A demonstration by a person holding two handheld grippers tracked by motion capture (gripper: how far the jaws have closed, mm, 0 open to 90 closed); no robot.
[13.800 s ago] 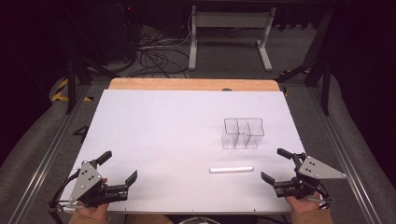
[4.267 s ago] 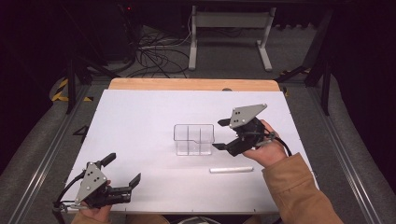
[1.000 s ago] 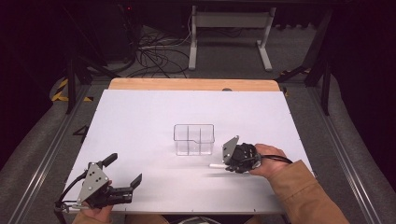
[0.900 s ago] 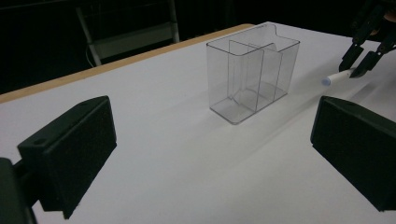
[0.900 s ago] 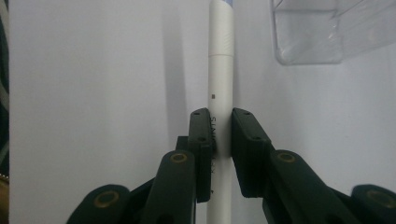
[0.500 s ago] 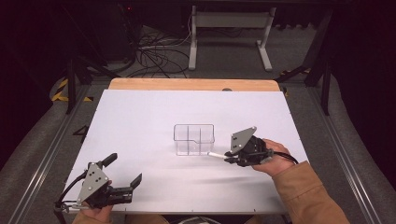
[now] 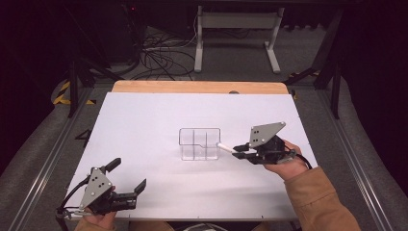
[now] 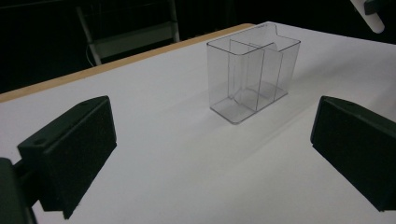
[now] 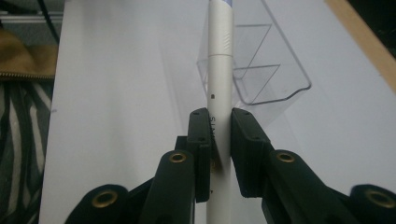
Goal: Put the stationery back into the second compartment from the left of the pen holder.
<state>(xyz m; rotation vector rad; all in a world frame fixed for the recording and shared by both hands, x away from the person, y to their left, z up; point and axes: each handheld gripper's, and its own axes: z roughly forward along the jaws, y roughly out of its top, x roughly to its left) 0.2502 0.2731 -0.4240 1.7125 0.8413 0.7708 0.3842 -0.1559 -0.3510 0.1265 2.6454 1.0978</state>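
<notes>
Pen [image 9: 219, 70] in right claw [image 9: 219, 140] (clamped)

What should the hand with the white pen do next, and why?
Probably lift the white pen a little higher and tip it upright over the clear holder. The right gripper is shut on the pen, which lies nearly level with its tip beside the holder's rim, not yet inside any compartment.
</notes>
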